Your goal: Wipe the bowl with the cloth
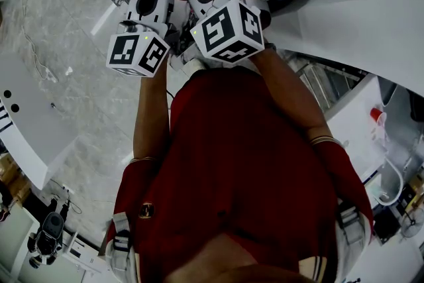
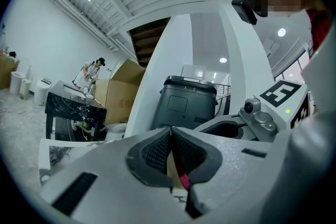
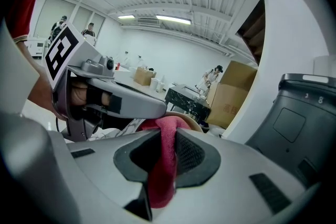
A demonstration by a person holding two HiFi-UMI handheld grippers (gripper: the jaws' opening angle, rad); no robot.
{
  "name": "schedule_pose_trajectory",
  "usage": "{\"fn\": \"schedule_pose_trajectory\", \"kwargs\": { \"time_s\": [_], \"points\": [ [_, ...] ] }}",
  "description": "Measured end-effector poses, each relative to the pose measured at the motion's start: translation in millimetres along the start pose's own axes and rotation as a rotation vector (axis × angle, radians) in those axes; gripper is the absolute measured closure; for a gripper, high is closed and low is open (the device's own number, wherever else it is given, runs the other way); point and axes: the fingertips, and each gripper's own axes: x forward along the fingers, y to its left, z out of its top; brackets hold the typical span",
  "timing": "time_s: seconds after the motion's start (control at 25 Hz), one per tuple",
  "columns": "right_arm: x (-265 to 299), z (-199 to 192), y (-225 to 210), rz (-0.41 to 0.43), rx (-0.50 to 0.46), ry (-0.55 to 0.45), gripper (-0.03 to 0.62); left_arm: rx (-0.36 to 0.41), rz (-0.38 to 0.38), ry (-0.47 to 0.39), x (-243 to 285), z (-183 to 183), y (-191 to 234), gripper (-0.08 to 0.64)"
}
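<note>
Right gripper [image 3: 164,139] jaws clamp cloth [image 3: 160,181] | left gripper [image 2: 171,147] jaws pinch, likely, bowl [image 2: 170,166] rim

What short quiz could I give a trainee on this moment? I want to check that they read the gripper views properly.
1. True or false: the right gripper is open and empty.
2. The cloth is: A blue, B red, C white.
3. Fill in: the left gripper is shut on the rim of the ___.
Key: 1 false, it is shut on the cloth; 2 B; 3 bowl.
</note>
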Motion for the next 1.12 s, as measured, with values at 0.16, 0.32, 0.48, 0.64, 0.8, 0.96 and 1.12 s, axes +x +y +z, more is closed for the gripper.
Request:
{"fn": "schedule_pose_trajectory", "kwargs": {
  "time_s": [0.16, 0.32, 0.48, 0.64, 0.8, 0.96, 1.12],
  "points": [
    [-2, 2, -6, -0.017, 0.004, -0.008, 0.526, -0.004, -0.006, -0.002, 1, 2, -1, 0.549],
    [-3, 1, -13, -0.035, 0.016, -0.014, 0.526, -0.008, -0.008, -0.003, 2, 1, -2, 0.549],
    [-3, -2, -20, -0.051, 0.031, -0.011, 0.526, -0.004, -0.009, -0.003, 4, 1, -2, 0.549],
    [-4, -6, -26, -0.062, 0.044, -0.003, 0.526, -0.002, -0.007, -0.004, 4, 2, -2, 0.549],
    [-4, -10, -28, -0.063, 0.05, 0.005, 0.526, -0.002, -0.003, -0.006, 4, 3, 0, 0.549],
    [-3, -14, -28, -0.058, 0.055, 0.014, 0.526, -0.004, -0.001, -0.008, 6, 3, 1, 0.549],
    [-2, -18, -26, -0.048, 0.058, 0.027, 0.526, -0.006, 0.002, -0.009, 6, 4, 3, 0.549]
  ]
}}
